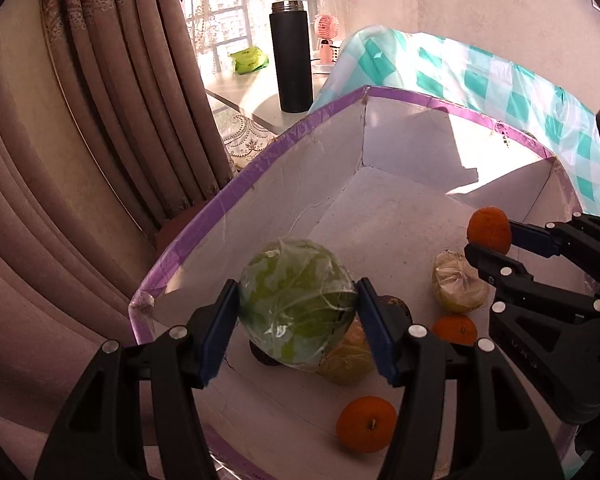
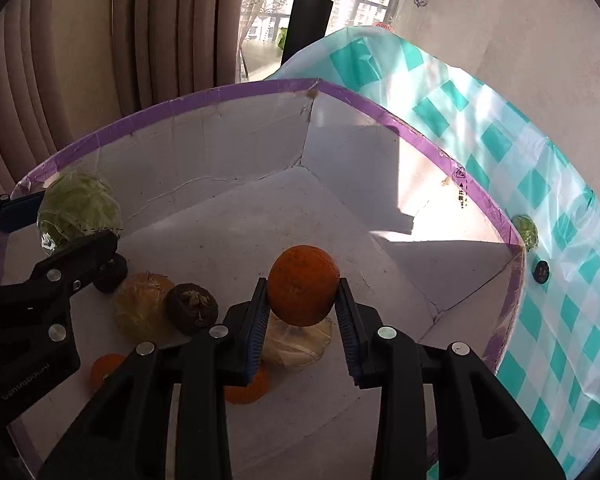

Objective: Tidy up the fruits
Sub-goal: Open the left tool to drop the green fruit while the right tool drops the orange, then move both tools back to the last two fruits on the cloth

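Left gripper (image 1: 298, 312) clamped on a plastic-wrapped green cabbage (image 1: 296, 304), pads pressing both sides, held just above the floor of the white box with purple-taped rim (image 1: 204, 220), near its left wall. Right gripper (image 2: 303, 316) clenched on an orange (image 2: 303, 291) — held over the box interior, roughly mid-floor. Same pair visible from the left wrist view at the right edge, orange raised above a pale wrapped fruit (image 1: 458, 286).

On the box floor: two loose oranges (image 1: 366, 424) and (image 1: 455, 329), a yellowish wrapped fruit (image 2: 142, 306), a dark brown round fruit (image 2: 192, 308) touching it, another dark one (image 2: 110, 276) partly hidden behind the left gripper's finger.

Outside the box, on the teal-checked tablecloth (image 2: 540, 184) just beyond the right wall — a small green round item (image 2: 526, 232) and a small dark one (image 2: 541, 271), too small to identify. Black flask (image 1: 291, 56) standing on the sill behind; curtain (image 1: 100, 120) at left.
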{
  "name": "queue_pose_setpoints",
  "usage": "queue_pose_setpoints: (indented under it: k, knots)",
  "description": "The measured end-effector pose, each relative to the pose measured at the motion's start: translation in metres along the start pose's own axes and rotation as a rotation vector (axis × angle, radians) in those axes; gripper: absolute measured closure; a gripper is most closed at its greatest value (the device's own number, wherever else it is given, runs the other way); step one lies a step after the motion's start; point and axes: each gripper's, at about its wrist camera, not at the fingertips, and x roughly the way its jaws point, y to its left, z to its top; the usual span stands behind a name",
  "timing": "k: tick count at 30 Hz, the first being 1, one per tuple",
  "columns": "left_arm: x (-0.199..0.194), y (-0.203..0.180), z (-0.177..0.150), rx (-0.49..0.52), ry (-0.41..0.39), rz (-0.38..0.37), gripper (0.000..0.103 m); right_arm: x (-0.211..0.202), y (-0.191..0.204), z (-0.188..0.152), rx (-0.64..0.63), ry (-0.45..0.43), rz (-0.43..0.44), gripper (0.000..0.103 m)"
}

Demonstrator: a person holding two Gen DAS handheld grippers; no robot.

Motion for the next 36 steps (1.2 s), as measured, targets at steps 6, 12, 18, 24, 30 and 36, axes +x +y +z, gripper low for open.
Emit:
queue_pose_setpoints:
  k: [6, 12, 18, 24, 30, 36]
  knots:
    - [0.009, 0.005, -0.004, -0.011, 0.04, -0.038, 0.034, -0.002, -0.01, 0.001, 0.065, 0.001, 0.031, 0.047]
    - [0.003, 0.006, -0.003, -0.031, 0.019, -0.061, 0.013, -0.008, -0.012, -0.001, 0.083, -0.029, 0.03, 0.033]
    - [0.003, 0.007, -0.001, -0.04, 0.012, -0.055, 0.012, -0.013, -0.014, -0.004, 0.11, -0.072, 0.034, 0.033]
    - [0.004, 0.007, 0.001, -0.037, 0.023, -0.057, 0.012, -0.022, -0.016, -0.008, 0.117, -0.166, 0.039, 0.033]
    - [-0.021, 0.002, 0.01, 0.007, -0.019, 0.083, 0.012, -0.037, -0.034, -0.02, 0.195, -0.284, 0.126, 0.021]
    - [-0.084, -0.035, 0.02, 0.024, -0.254, 0.086, 0.002, -0.074, -0.086, -0.047, 0.324, -0.448, 0.162, 0.016]
